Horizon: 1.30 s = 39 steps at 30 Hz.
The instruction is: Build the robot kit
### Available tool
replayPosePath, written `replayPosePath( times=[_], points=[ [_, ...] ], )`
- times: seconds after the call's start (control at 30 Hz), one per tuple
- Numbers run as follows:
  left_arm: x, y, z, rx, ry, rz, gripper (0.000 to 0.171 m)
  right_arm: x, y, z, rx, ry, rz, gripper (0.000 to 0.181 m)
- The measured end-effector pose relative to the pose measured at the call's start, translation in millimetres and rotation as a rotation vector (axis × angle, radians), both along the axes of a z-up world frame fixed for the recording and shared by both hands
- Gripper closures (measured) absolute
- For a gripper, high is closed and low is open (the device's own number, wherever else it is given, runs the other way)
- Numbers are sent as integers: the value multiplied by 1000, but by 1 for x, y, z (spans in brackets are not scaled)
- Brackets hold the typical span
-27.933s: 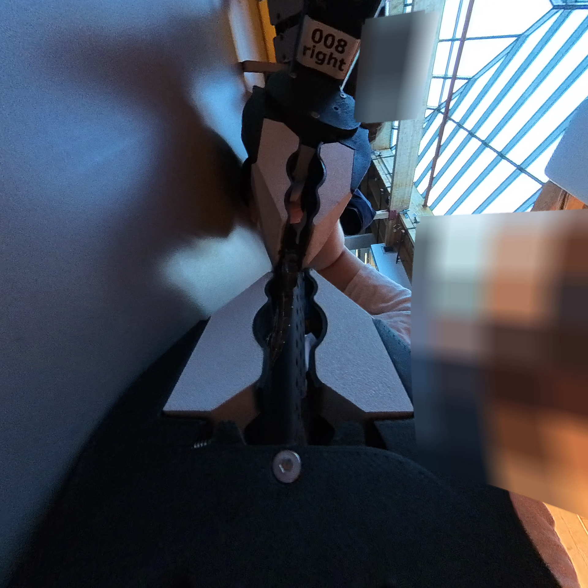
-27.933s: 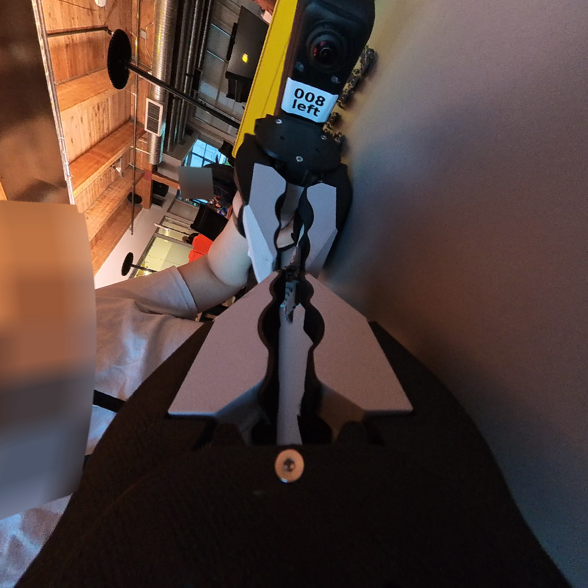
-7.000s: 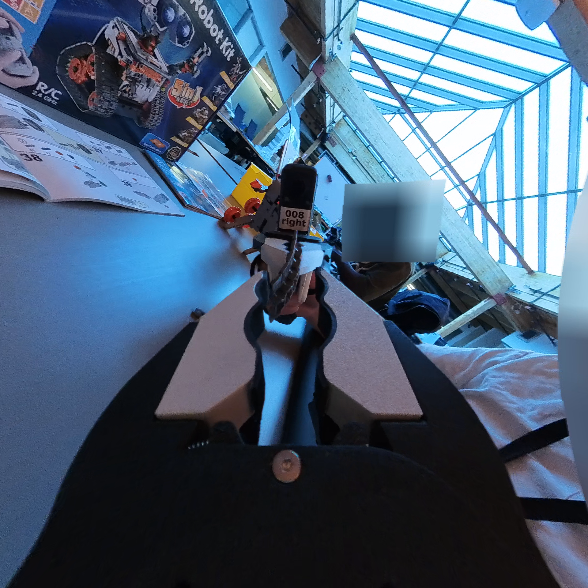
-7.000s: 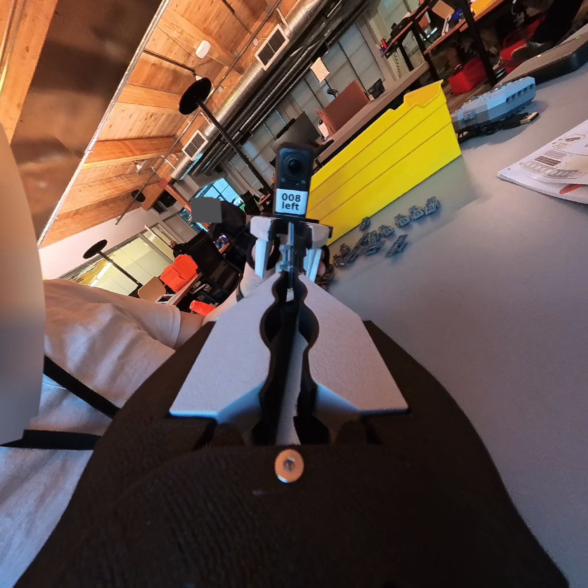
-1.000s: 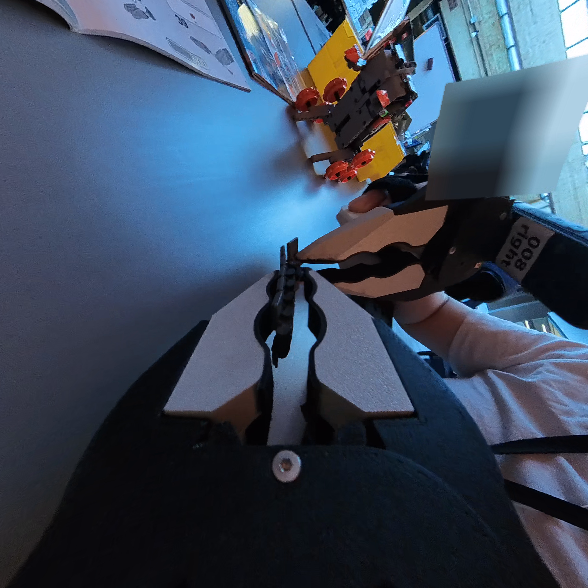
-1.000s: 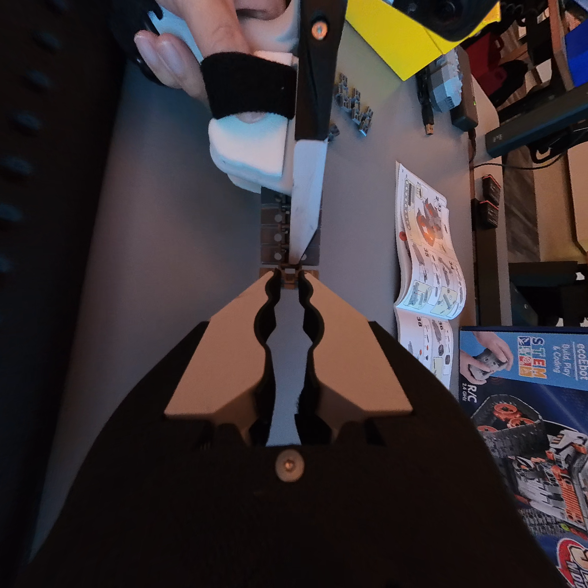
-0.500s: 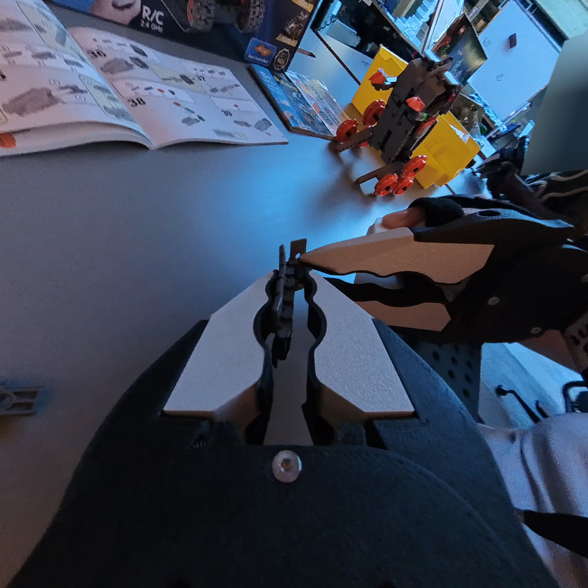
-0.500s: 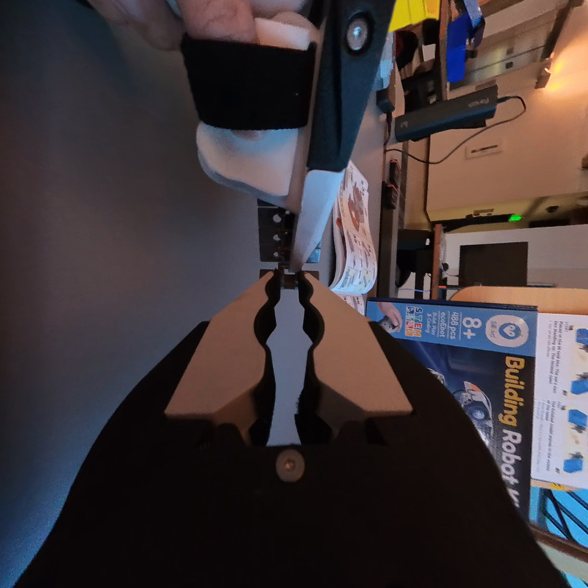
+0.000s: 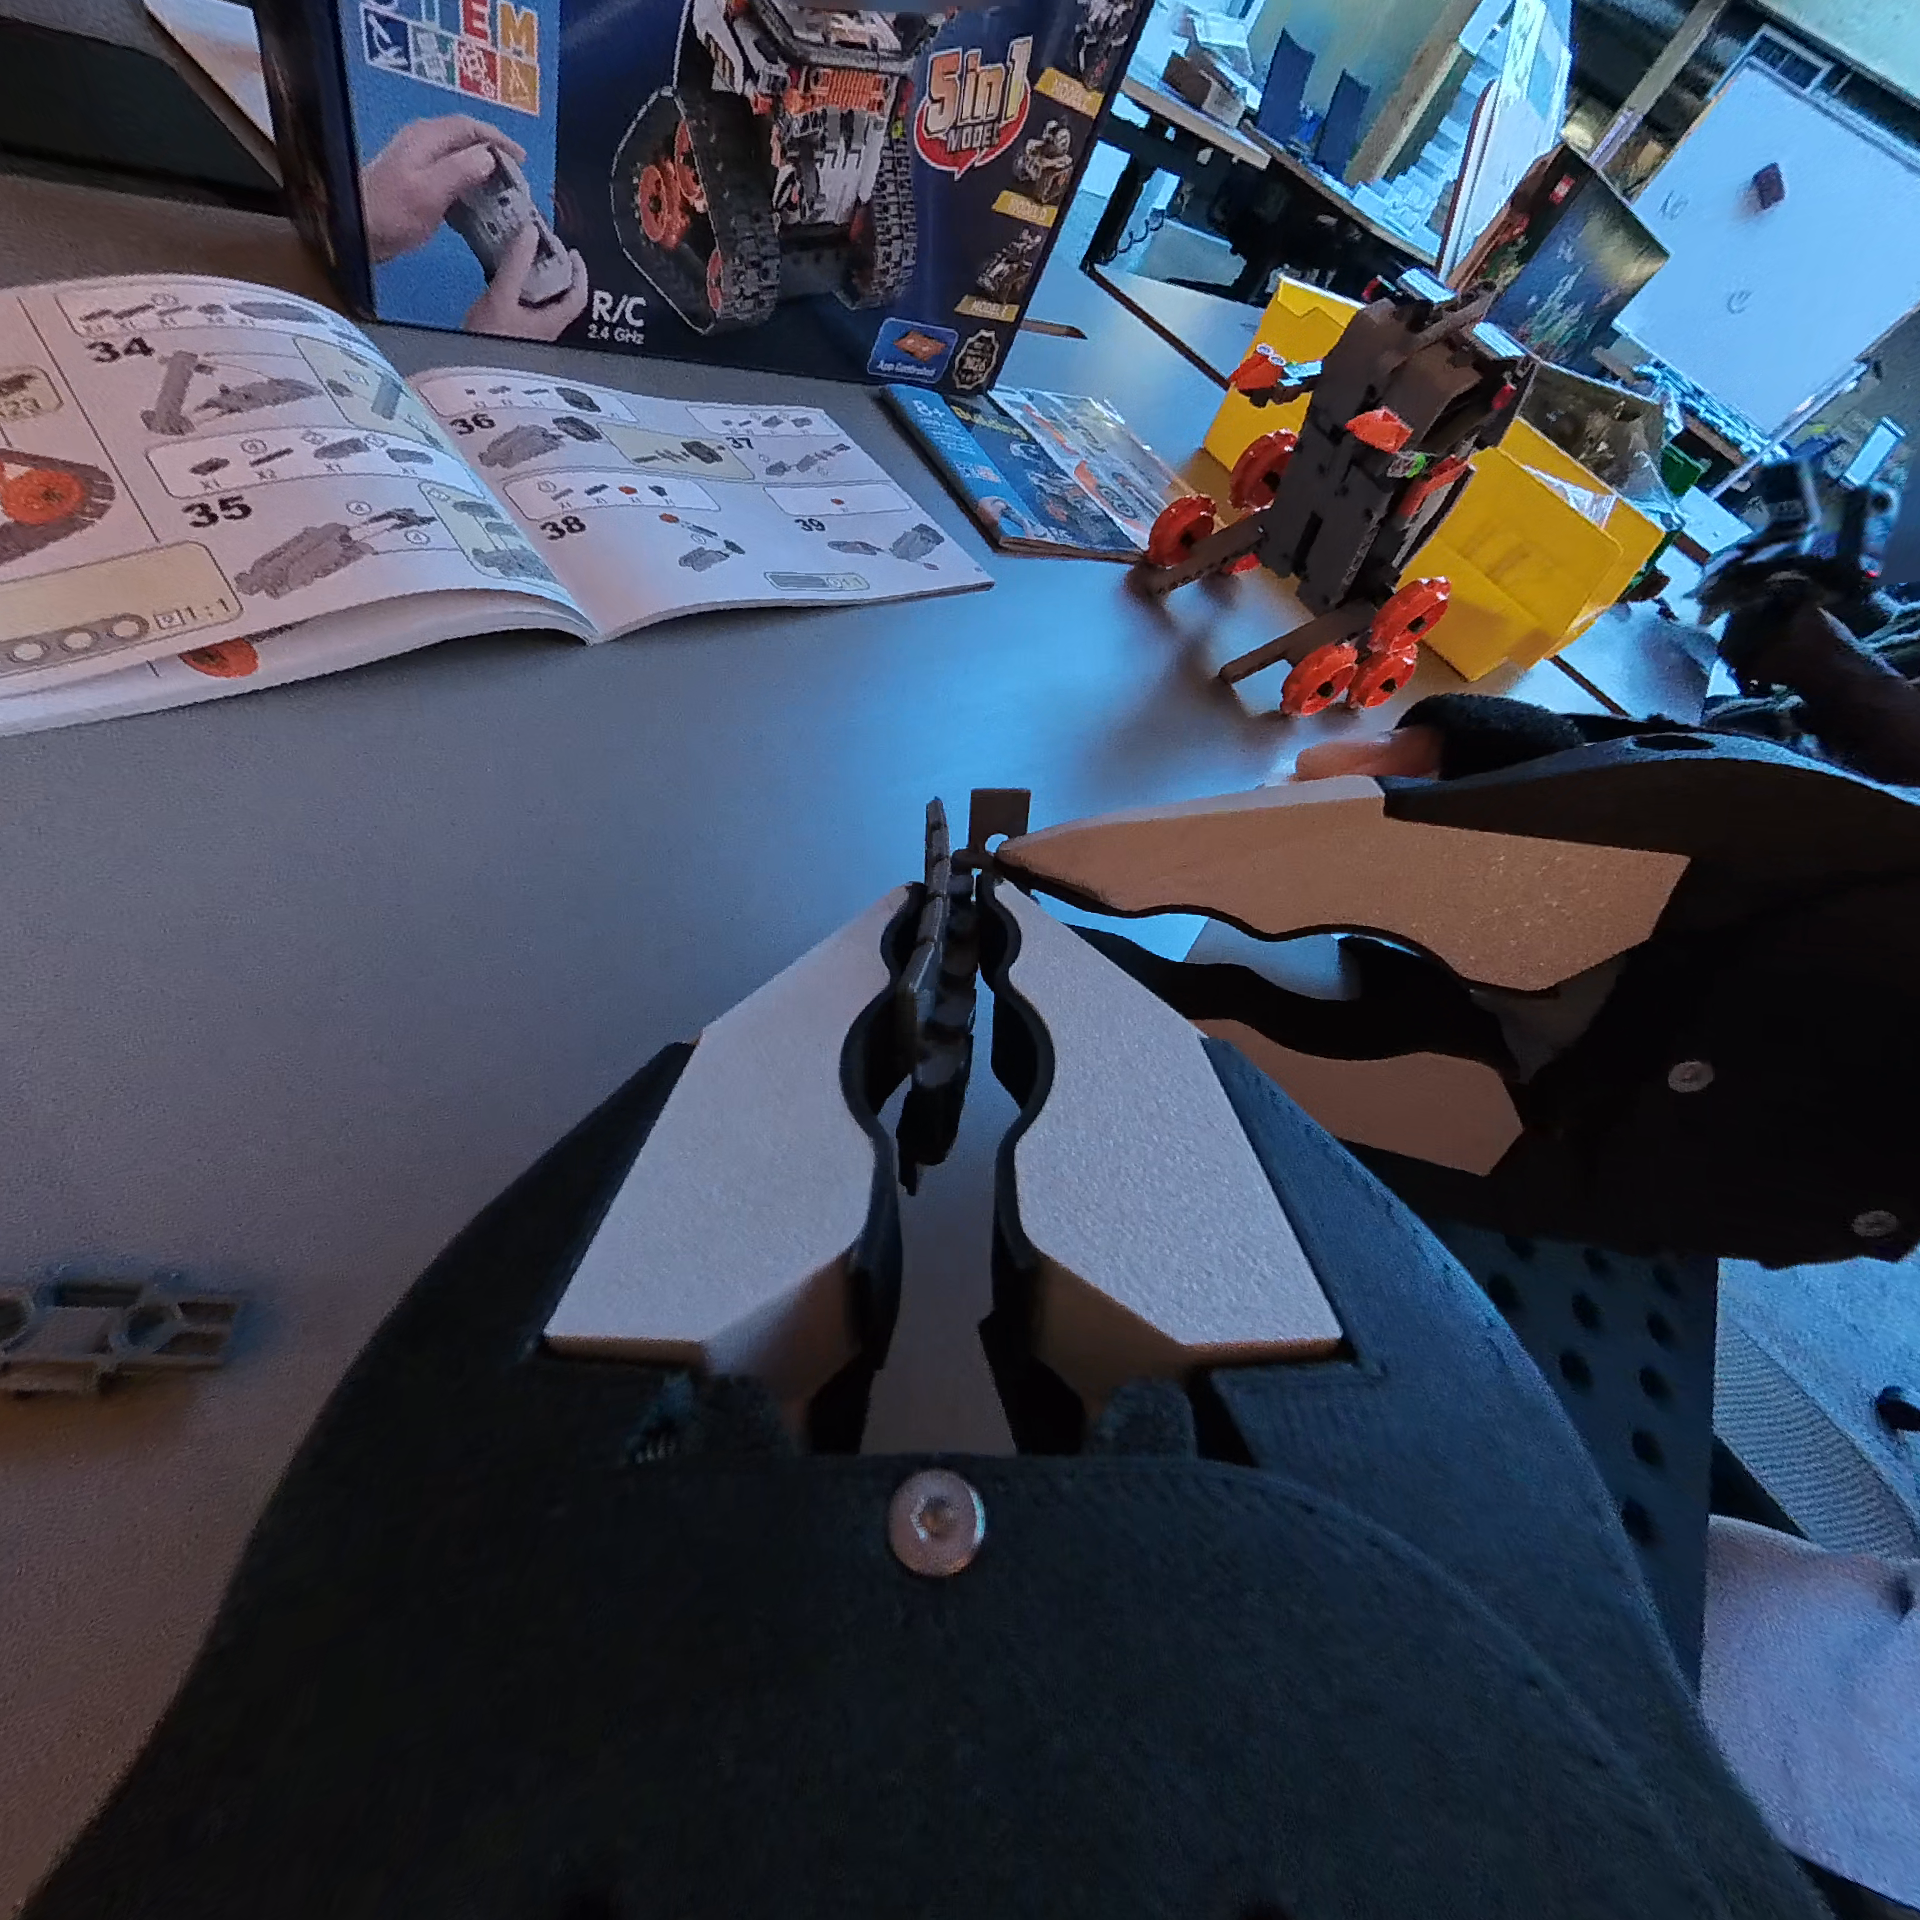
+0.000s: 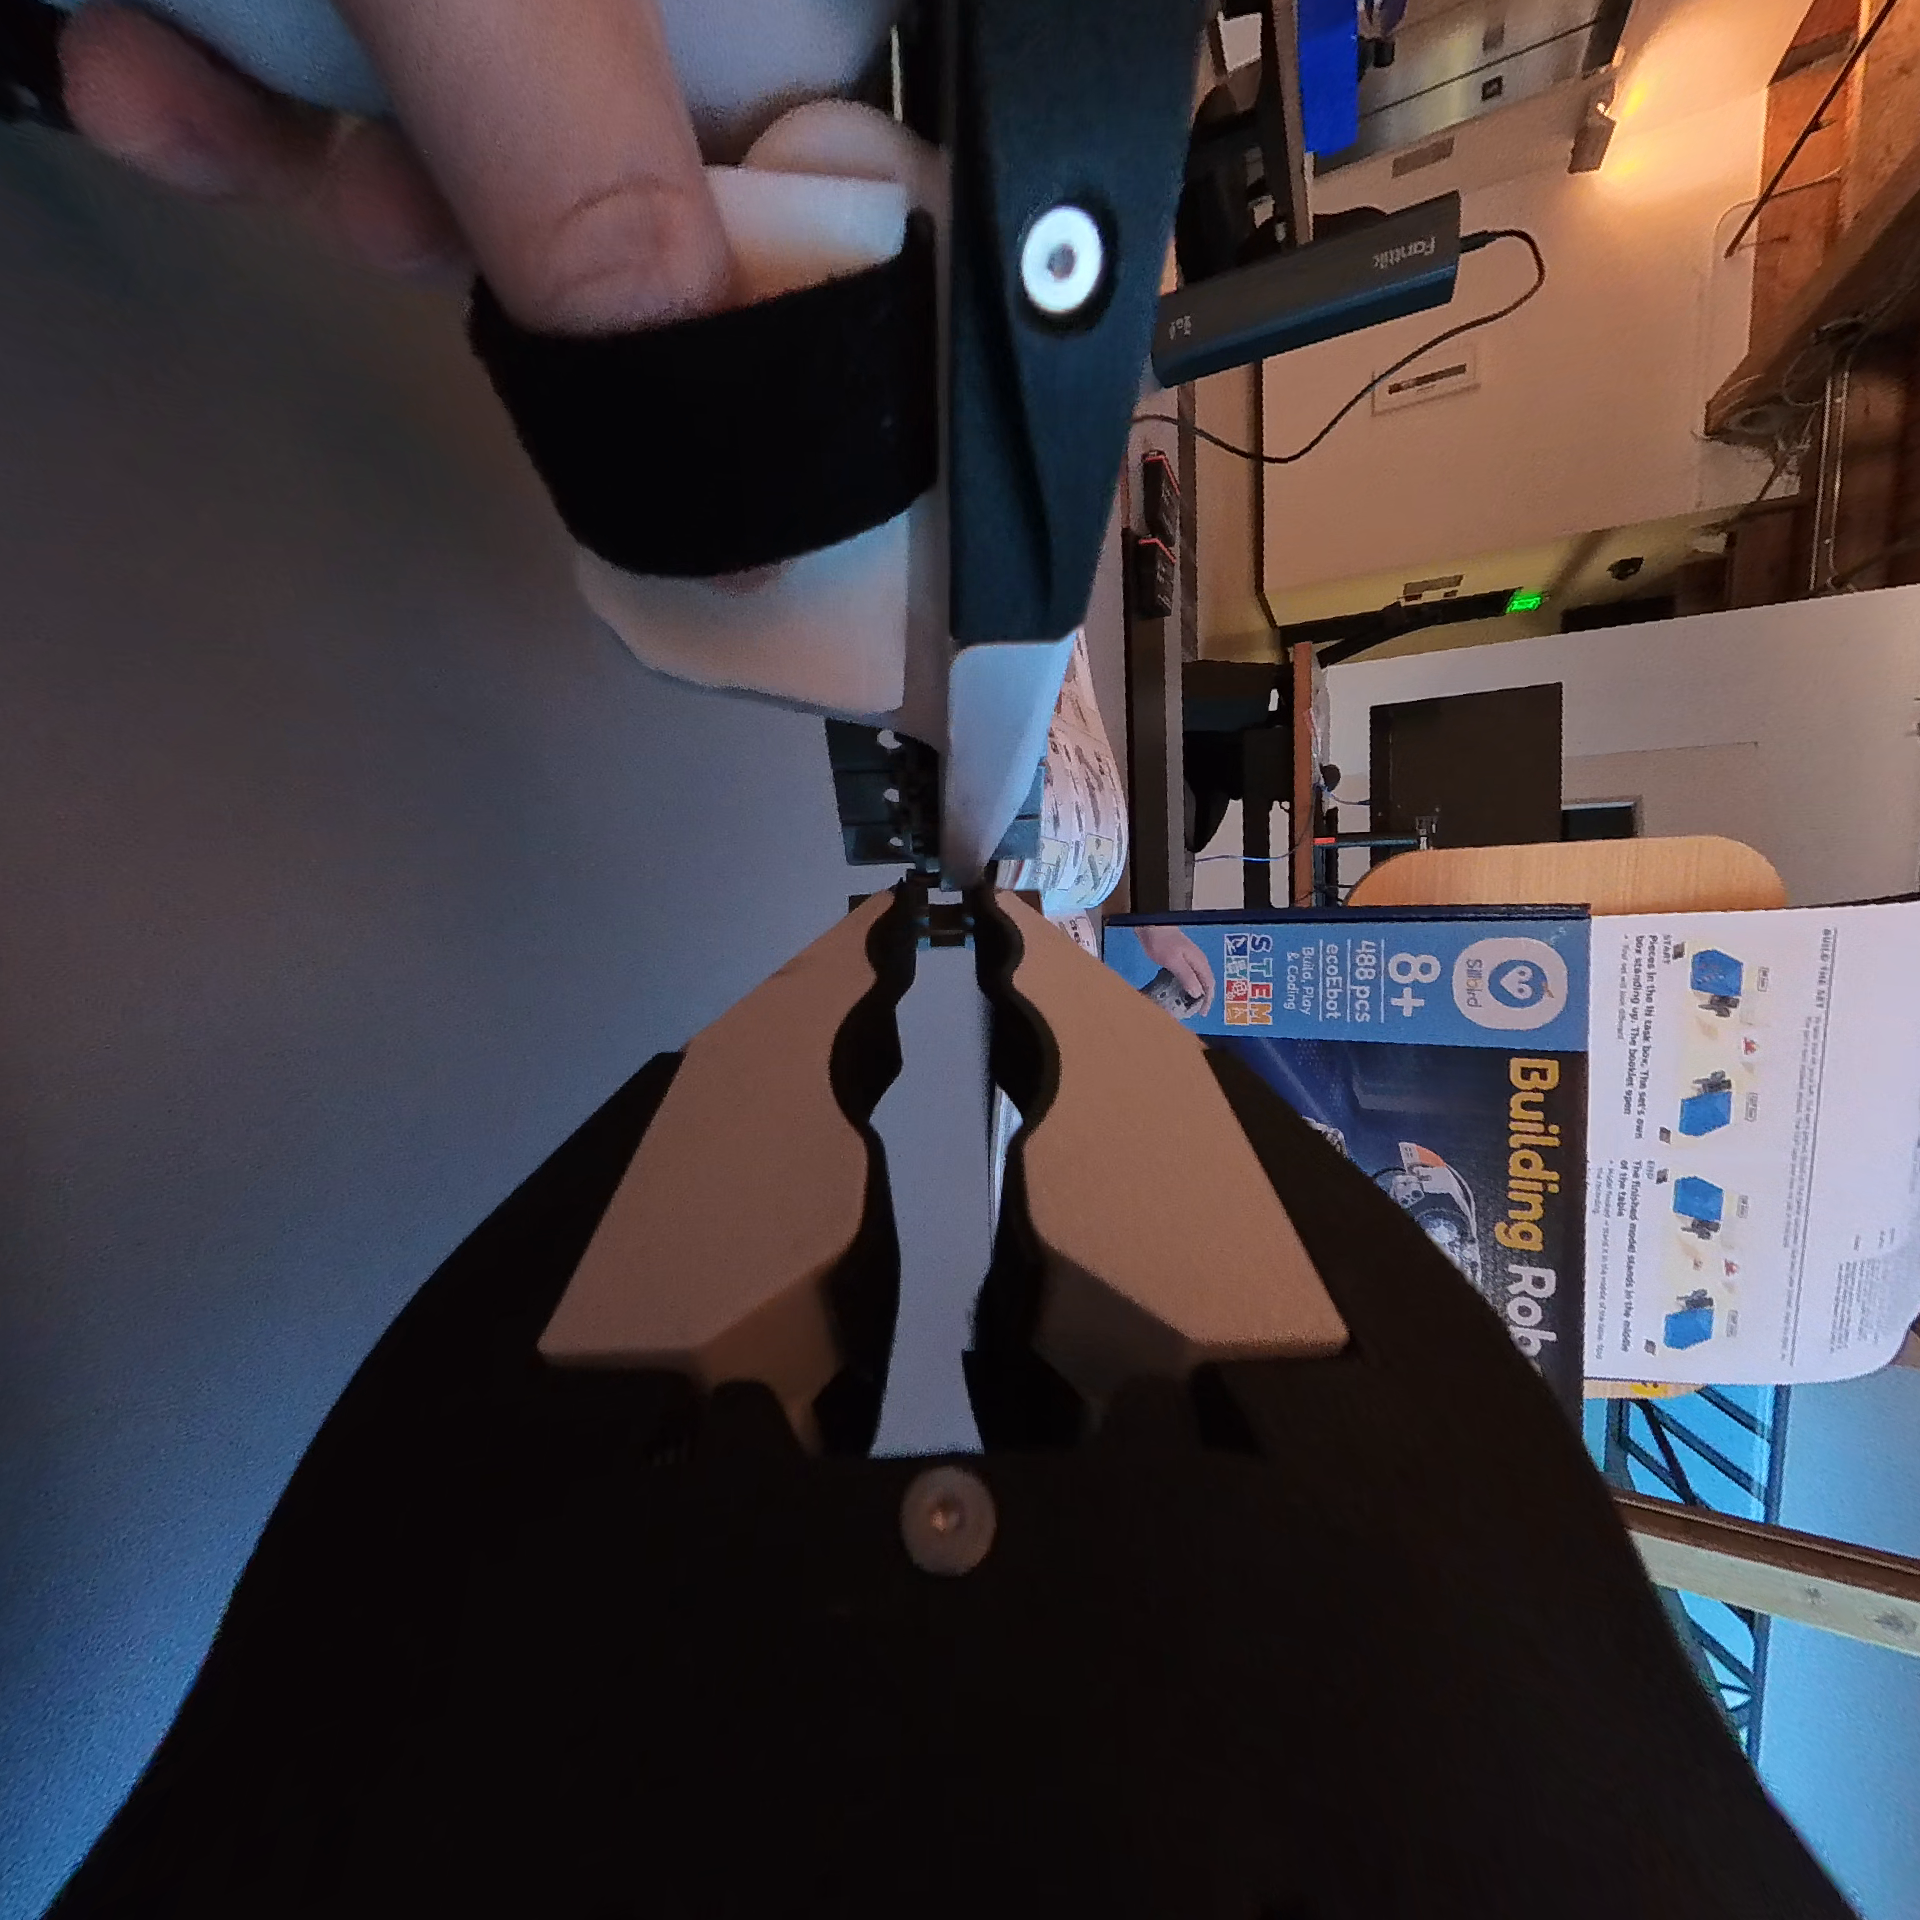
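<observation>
Left wrist view, left to right: small grey part (image 9: 104, 1333) lies on bench (image 9: 416, 883) at far left. Open instruction booklet (image 9: 416, 499) lies near blue toy box (image 9: 675, 177). Your left gripper (image 9: 961, 894) has jaws narrow, squeezing dark track strip (image 9: 935, 997). Your right gripper (image 9: 997, 847) comes from right, jaws pinching single track link (image 9: 1000, 810) right against strip's end. Grey model with orange wheels (image 9: 1351, 499) stands by yellow bin (image 9: 1527, 551).

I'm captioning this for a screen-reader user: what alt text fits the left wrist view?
The left gripper is shut on a dark track strip, and the right gripper pinches a small link at its tip, above a grey table with an open instruction booklet.
</observation>
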<state>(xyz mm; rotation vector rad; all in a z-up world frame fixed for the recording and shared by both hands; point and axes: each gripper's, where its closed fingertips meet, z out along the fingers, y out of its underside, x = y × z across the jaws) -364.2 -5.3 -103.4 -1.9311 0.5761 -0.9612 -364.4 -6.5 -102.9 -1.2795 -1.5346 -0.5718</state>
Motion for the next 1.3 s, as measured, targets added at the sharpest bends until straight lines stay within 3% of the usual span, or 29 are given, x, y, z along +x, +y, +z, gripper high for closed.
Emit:
replayPosePath(
  times=[0.23, 0.67, 1.0, 1.3],
  points=[
    [1, 2, 6, 107, 91, 30, 165, 1, 2, 6, 43, 11, -18, 173],
    [-4, -4, 17, 19, -94, -43, 165, -6, -5, 19, 102, 47, 118, 172],
    [-1, -20, 10, -127, -185, -184, 165, -4, -21, 13, -45, 96, 284, 173],
    [5, -38, 21, -173, -289, -328, 166, 4, -39, 23, -246, 276, 461, 172]
  ],
)
